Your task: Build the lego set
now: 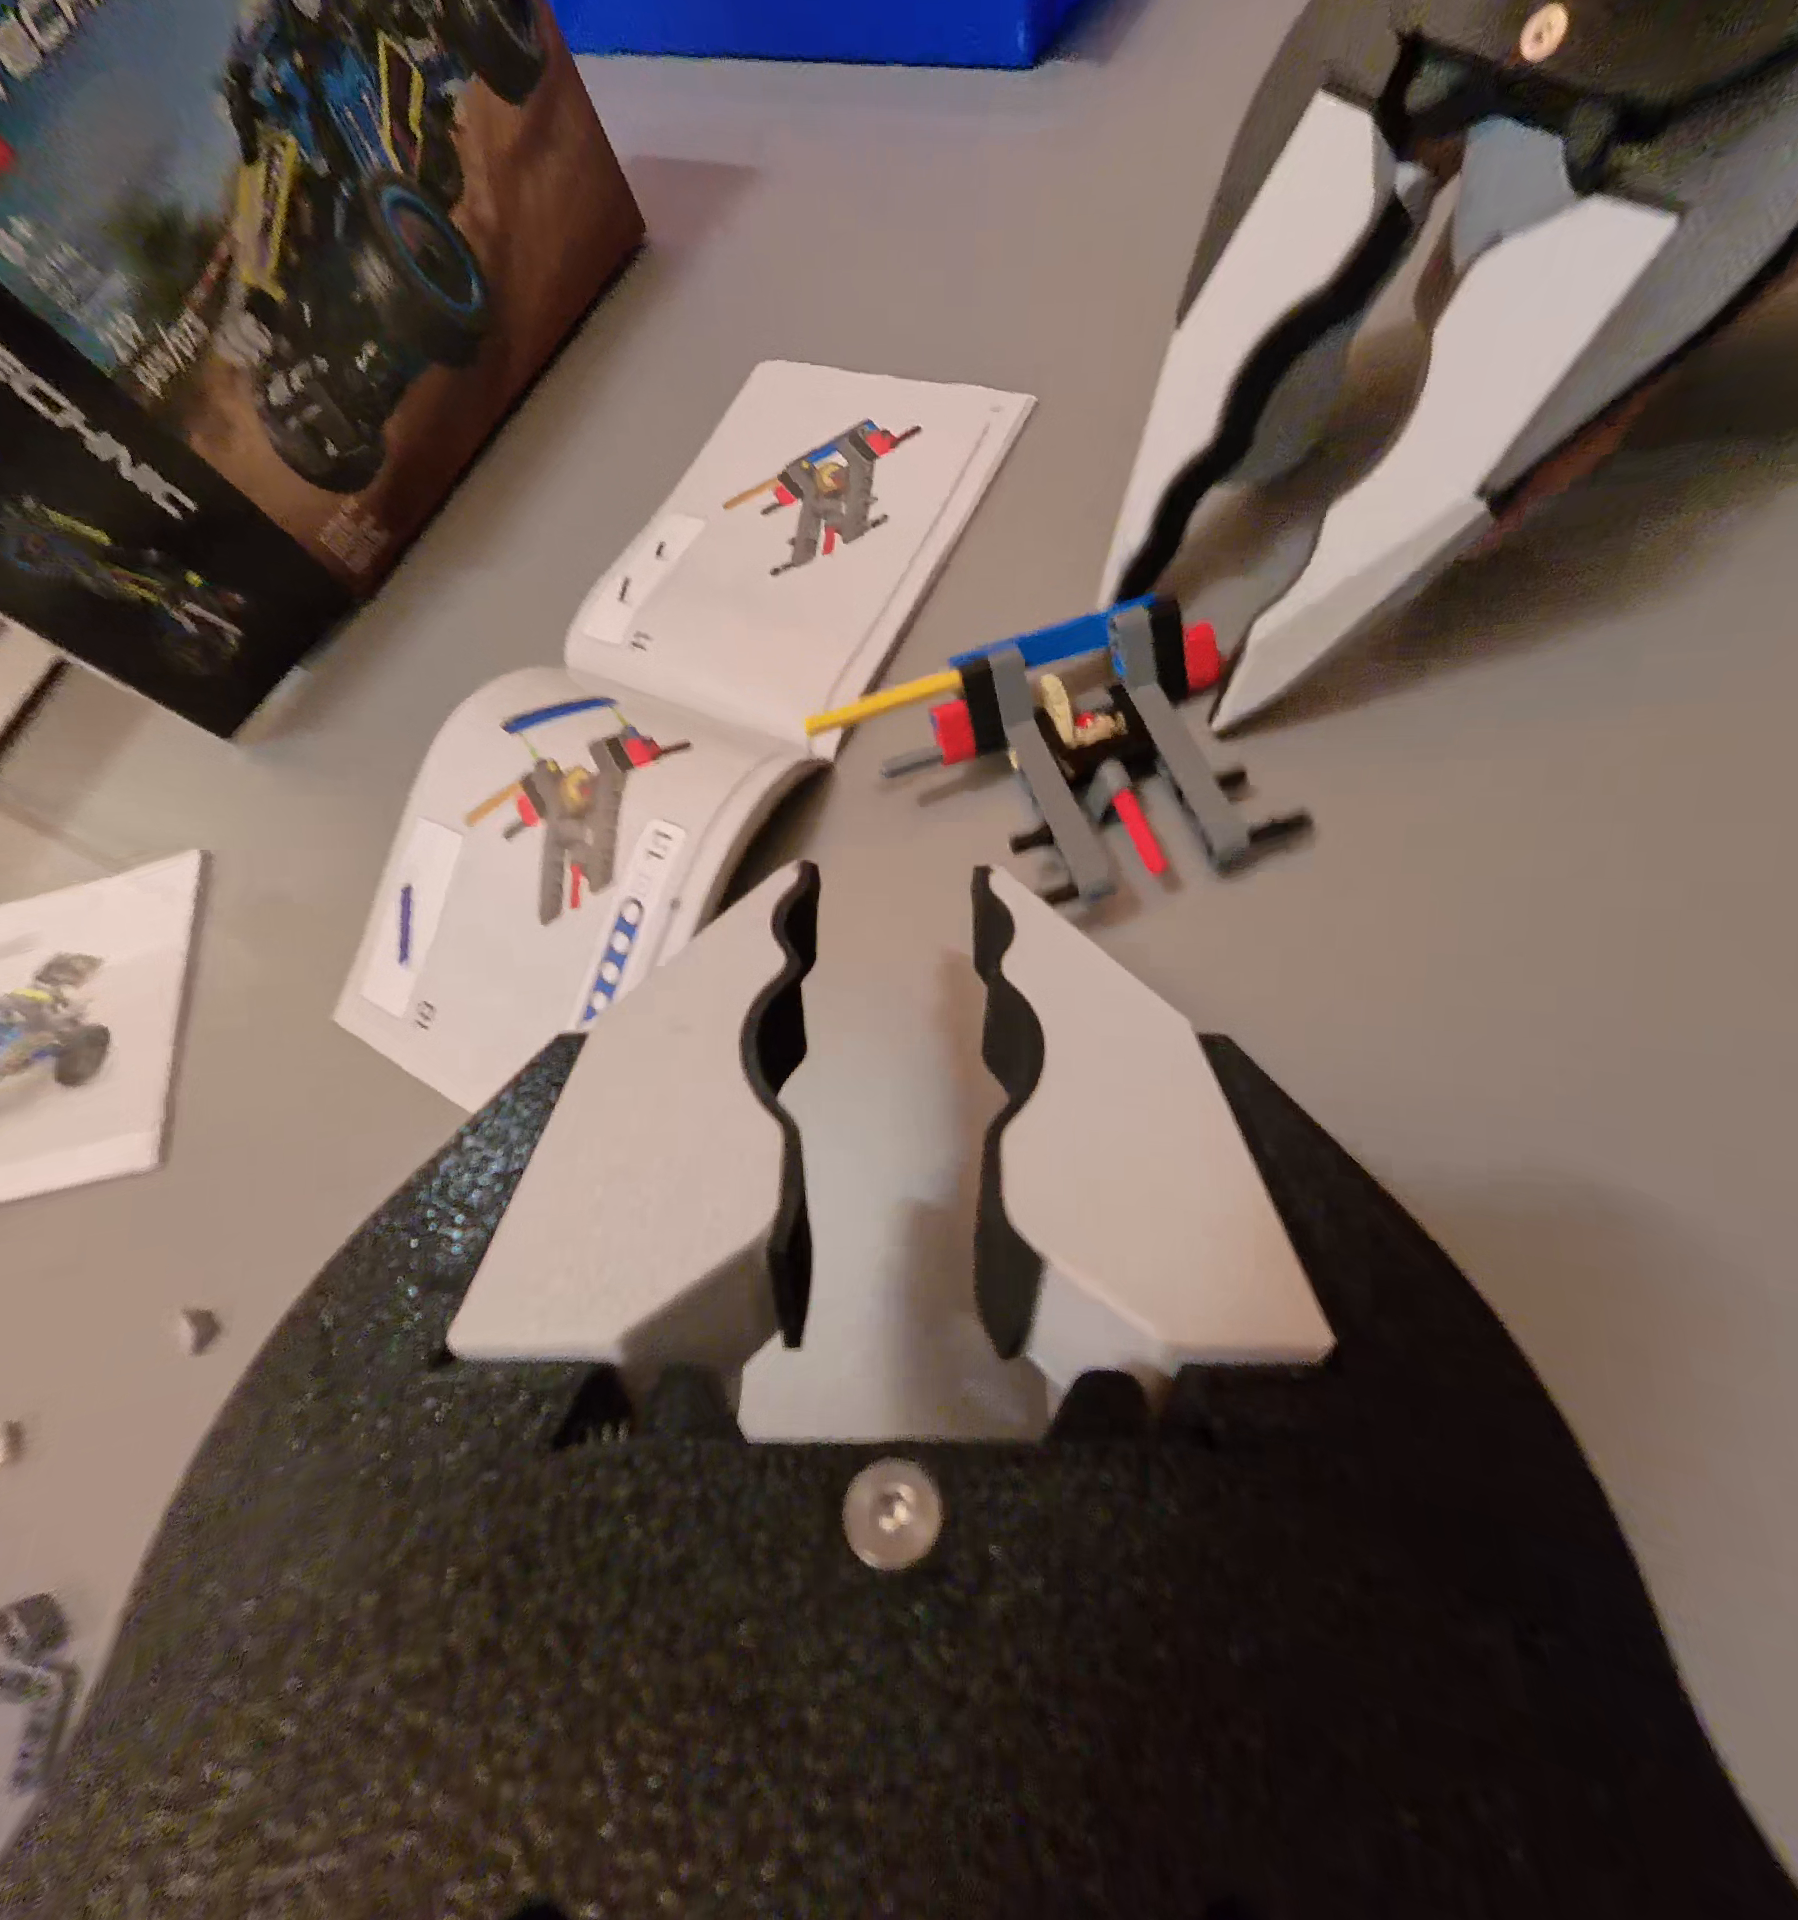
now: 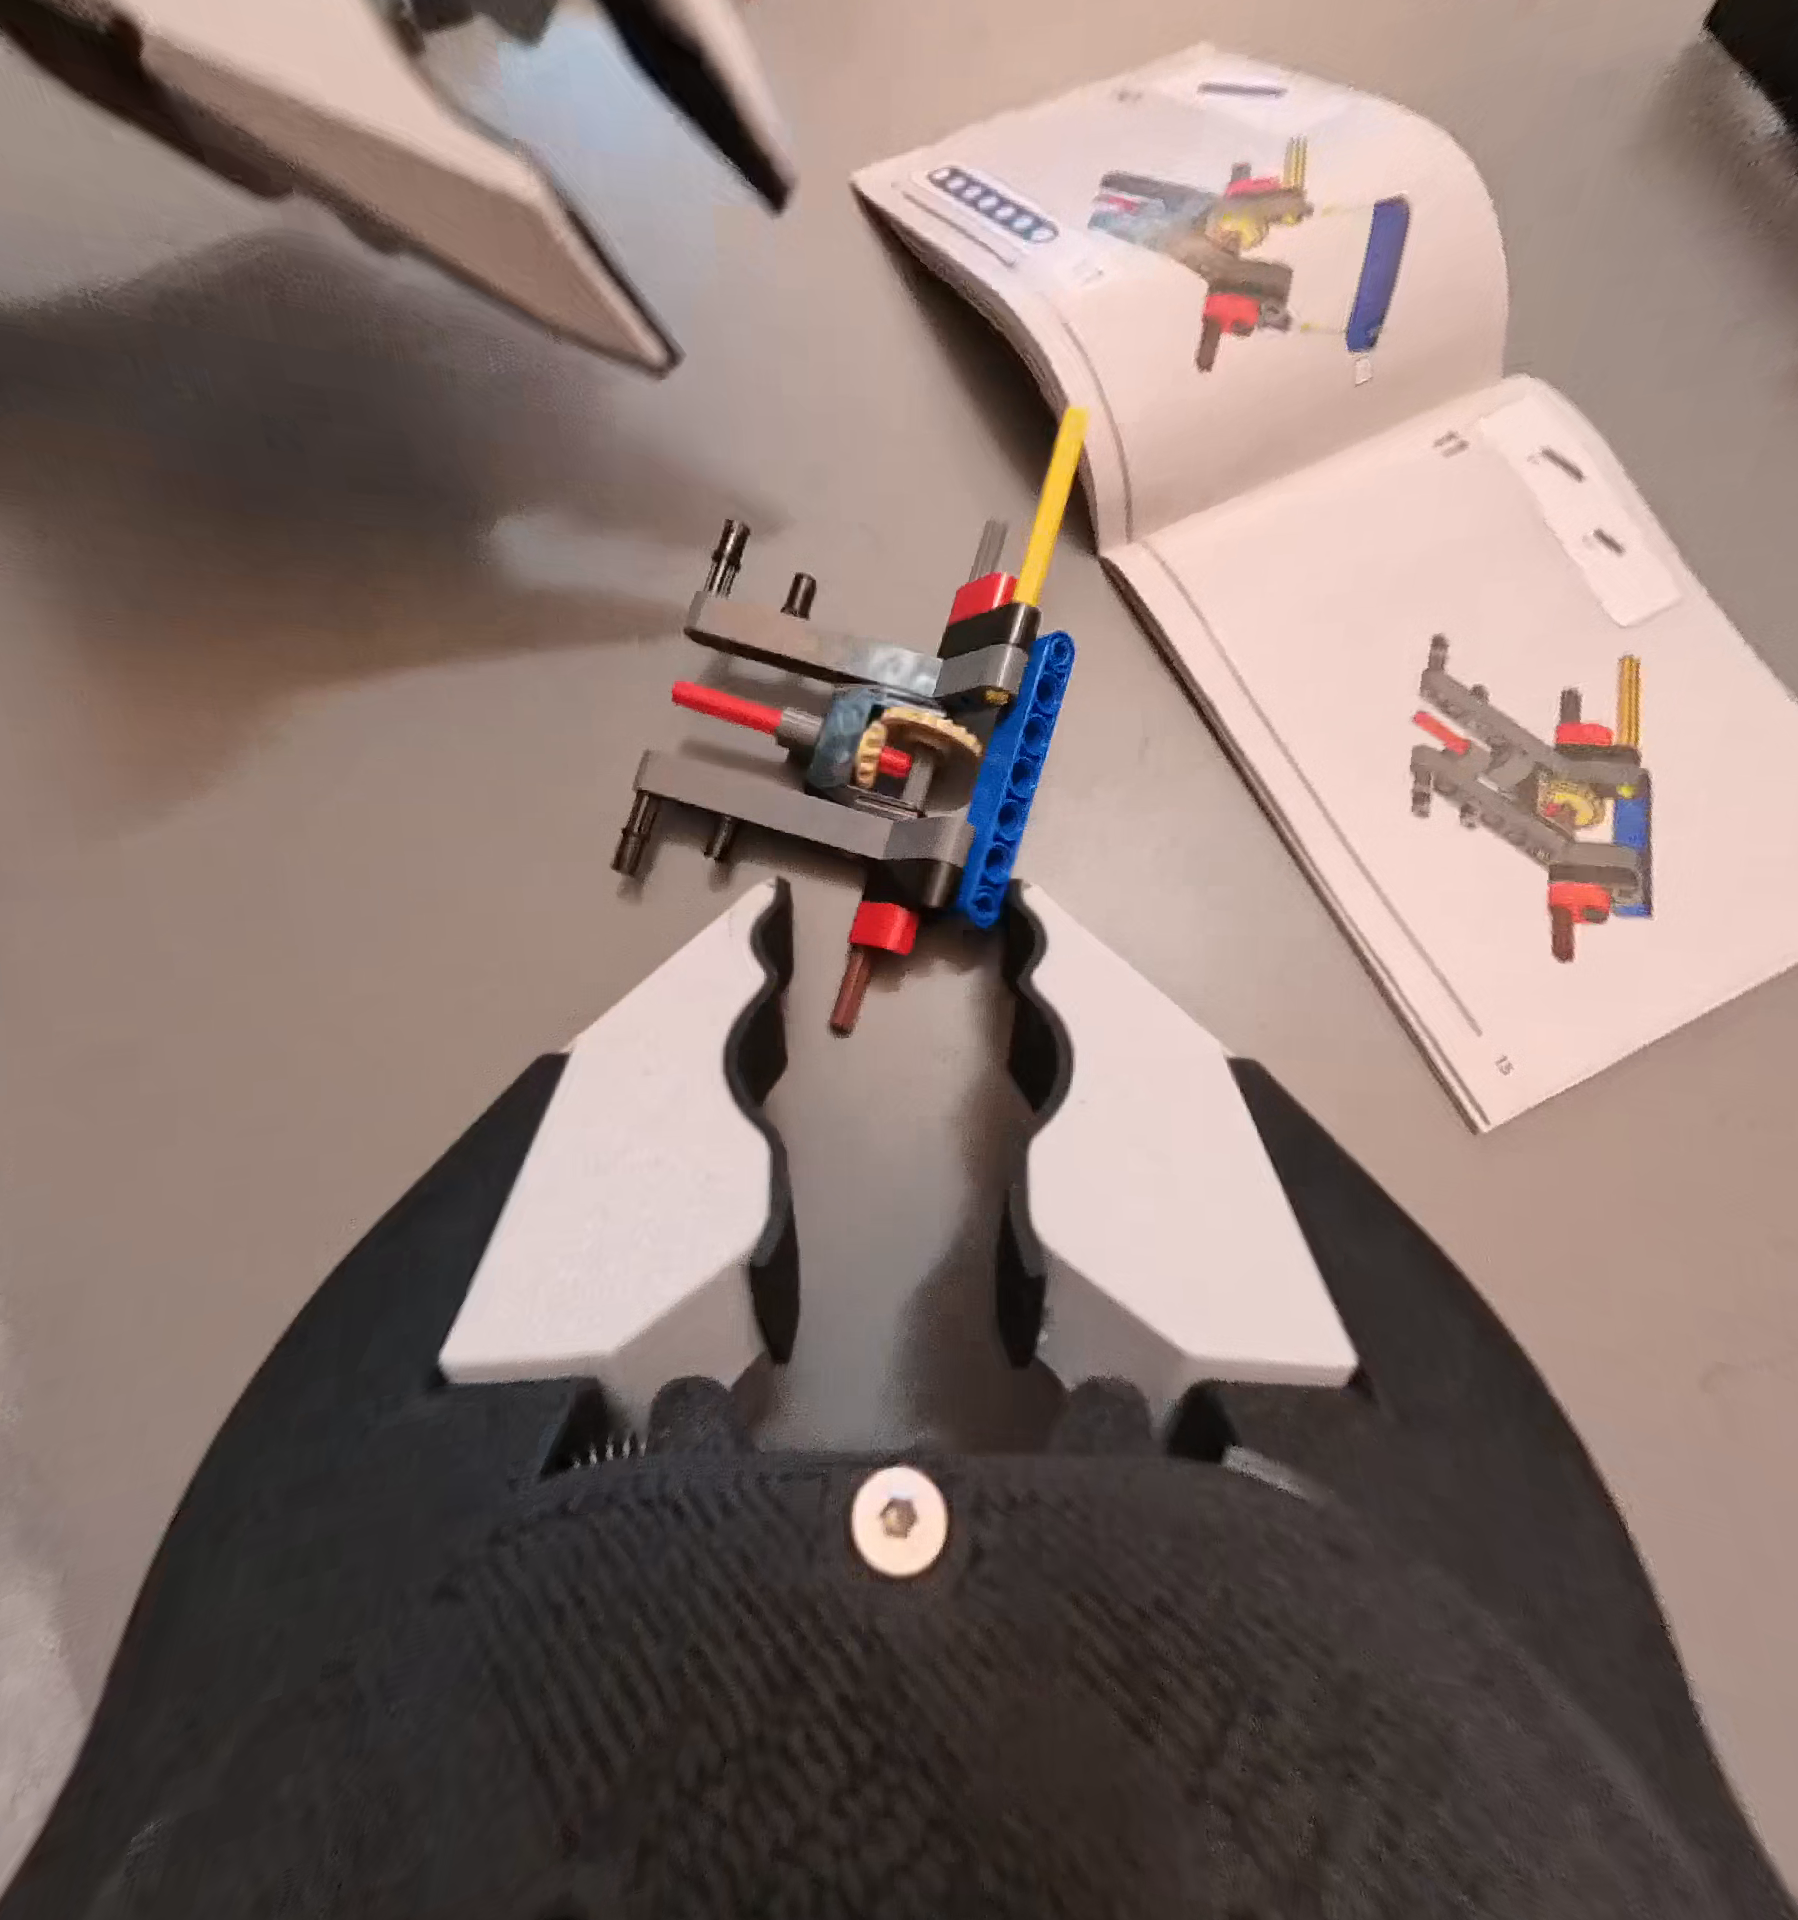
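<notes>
A small lego assembly (image 1: pixel 1092 748) lies on the grey table: two grey angled beams, a blue beam, red bushes, a yellow axle, a tan gear. It also shows in the right wrist view (image 2: pixel 874 748). My left gripper (image 1: pixel 895 883) is open and empty, just in front of and left of the assembly. My right gripper (image 2: pixel 890 899) is open, its tips on either side of the assembly's near end with the red bush and brown axle, not closed on it. It shows in the left wrist view (image 1: pixel 1175 655) at the assembly's far end. The open instruction booklet (image 1: pixel 729 665) lies beside the assembly.
The lego box (image 1: pixel 230 312) stands at the far left. A second booklet (image 1: pixel 53 1029) lies at the left edge. Small loose parts (image 1: pixel 1 1444) sit at the lower left. A blue object (image 1: pixel 801 26) is at the back. The booklet also shows in the right wrist view (image 2: pixel 1394 644). The left gripper's tips are roughly 10 centimetres from the right gripper's.
</notes>
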Available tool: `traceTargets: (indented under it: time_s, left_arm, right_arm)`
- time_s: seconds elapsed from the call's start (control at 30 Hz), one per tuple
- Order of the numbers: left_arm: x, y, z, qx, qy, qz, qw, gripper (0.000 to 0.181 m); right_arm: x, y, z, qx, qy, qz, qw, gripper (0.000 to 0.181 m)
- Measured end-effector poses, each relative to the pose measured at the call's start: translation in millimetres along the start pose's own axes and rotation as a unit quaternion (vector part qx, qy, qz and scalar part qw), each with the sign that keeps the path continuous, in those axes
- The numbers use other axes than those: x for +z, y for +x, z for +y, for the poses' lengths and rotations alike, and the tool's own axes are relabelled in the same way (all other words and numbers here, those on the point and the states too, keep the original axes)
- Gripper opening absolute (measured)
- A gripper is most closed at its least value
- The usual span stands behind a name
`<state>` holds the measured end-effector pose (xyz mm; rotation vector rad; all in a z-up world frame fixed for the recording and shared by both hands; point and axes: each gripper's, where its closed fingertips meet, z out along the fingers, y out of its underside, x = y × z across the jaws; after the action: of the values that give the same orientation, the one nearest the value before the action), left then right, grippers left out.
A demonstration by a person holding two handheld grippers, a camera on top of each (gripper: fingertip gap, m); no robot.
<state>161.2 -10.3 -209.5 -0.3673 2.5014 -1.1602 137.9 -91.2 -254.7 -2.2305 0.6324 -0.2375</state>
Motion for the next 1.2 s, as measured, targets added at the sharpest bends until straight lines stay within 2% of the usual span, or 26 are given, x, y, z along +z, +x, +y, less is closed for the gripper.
traceTargets:
  time_s: [0.03, 0.2, 0.4, 0.53, 0.63, 0.77, 0.83, 1.03, 1.2]
  left_arm:
    - [1.5, -4.0, -4.7, 0.008, 0.000, 0.001, 1.000, 0.027]
    - [12.4, -23.4, -16.3, 0.037, -0.034, 0.007, 0.999, 0.028]
    - [28.7, -32.7, -29.2, 0.048, -0.030, 0.011, 0.998, 0.028]
    - [42.7, -37.2, -35.1, 0.074, -0.042, 0.017, 0.996, 0.028]
    - [52.3, -40.4, -40.7, 0.096, -0.055, 0.031, 0.993, 0.025]
    - [64.3, -35.6, -44.6, 0.115, -0.081, 0.082, 0.987, 0.026]
    - [71.8, -31.6, -43.4, 0.119, -0.099, 0.106, 0.982, 0.026]
    - [100.6, -13.4, -43.9, 0.127, -0.143, 0.171, 0.967, 0.029]
    - [115.2, 7.4, -45.3, 0.133, -0.170, 0.224, 0.950, 0.044]
  right_arm:
    - [1.3, -1.6, -0.1, -0.014, -0.002, 0.002, 1.000, 0.029]
    - [4.0, -11.6, -2.5, -0.018, 0.010, -0.009, 1.000, 0.028]
    - [1.0, -22.9, 0.2, -0.028, 0.004, -0.025, 0.999, 0.030]
    - [-6.3, -25.6, 5.5, -0.040, -0.004, -0.035, 0.999, 0.037]
    - [-21.6, -8.8, 5.4, -0.051, -0.002, -0.019, 0.998, 0.035]
    - [-41.5, 43.4, 13.4, -0.090, -0.004, 0.073, 0.993, 0.037]
    - [-46.6, 63.5, 21.6, -0.088, -0.014, 0.094, 0.992, 0.041]
    - [-49.2, 97.0, 20.4, -0.088, -0.009, 0.091, 0.992, 0.044]
    - [-45.8, 112.6, 10.2, -0.120, -0.006, 0.072, 0.990, 0.048]
